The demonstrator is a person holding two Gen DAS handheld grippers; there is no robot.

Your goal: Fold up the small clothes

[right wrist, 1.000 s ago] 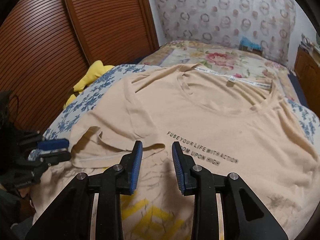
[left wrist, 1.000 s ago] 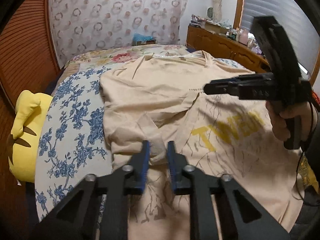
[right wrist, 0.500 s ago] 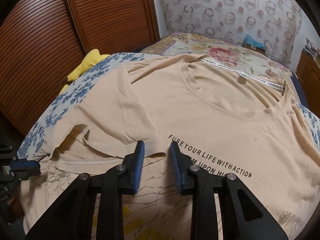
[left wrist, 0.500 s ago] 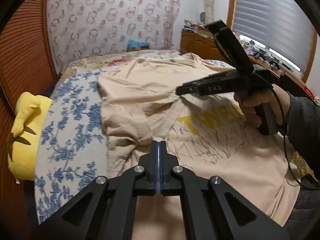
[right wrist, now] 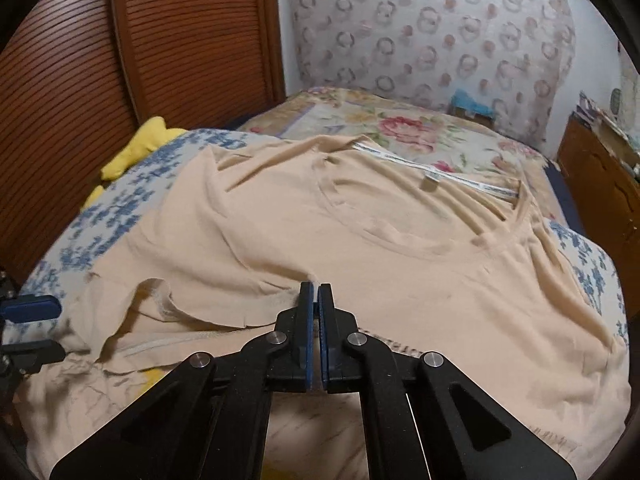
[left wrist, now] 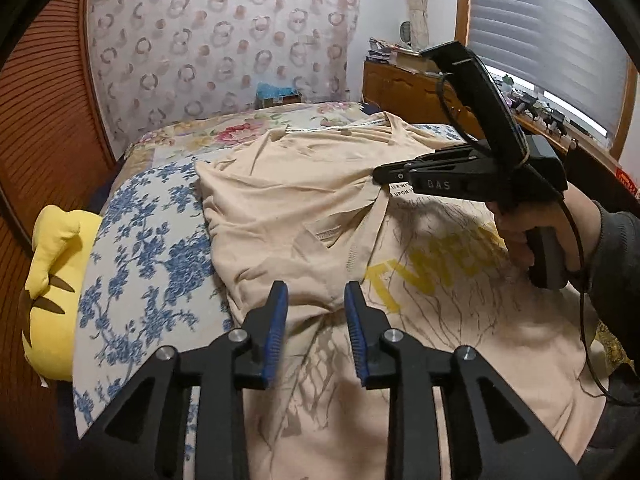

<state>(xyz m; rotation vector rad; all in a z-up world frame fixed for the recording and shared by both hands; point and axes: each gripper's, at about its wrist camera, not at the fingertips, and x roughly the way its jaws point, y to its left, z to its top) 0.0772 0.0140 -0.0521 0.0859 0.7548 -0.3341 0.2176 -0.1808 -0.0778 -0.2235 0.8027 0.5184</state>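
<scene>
Lying spread across the bed (left wrist: 152, 248), neck hole toward the far headboard end: a beige T-shirt (right wrist: 400, 264), with its near half folded back over the chest so the yellow print (left wrist: 432, 276) and dark line drawing are facing up. Bunching into wrinkles and an open loop of hem at the near left in the right wrist view.

Pinching the folded fabric edge at the middle of the shirt: right gripper (right wrist: 316, 292), blue pads pressed together with cloth caught between the tips. Appearing also at the right of the left wrist view (left wrist: 378, 174), tips drawing the cloth into a small peak, gripped by a hand (left wrist: 528, 224) in a dark sleeve, cable trailing down.

Hovering over the near left part of the shirt: left gripper (left wrist: 316, 300), jaws parting, a clear gap between the blue pads (left wrist: 276, 328), fabric showing below the gap but not pressed by either pad.

Lying under the shirt: blue-flowered sheet, with a rose-patterned cover (right wrist: 400, 128) farther off. Resting at the bed's left edge: yellow plush (left wrist: 52, 280). Standing on the left: brown slatted doors (right wrist: 80, 60). Hanging at the far end: ring-patterned fabric (left wrist: 224, 48). Standing on the right: wooden dresser (left wrist: 404, 84) beneath window blinds (left wrist: 548, 36).
</scene>
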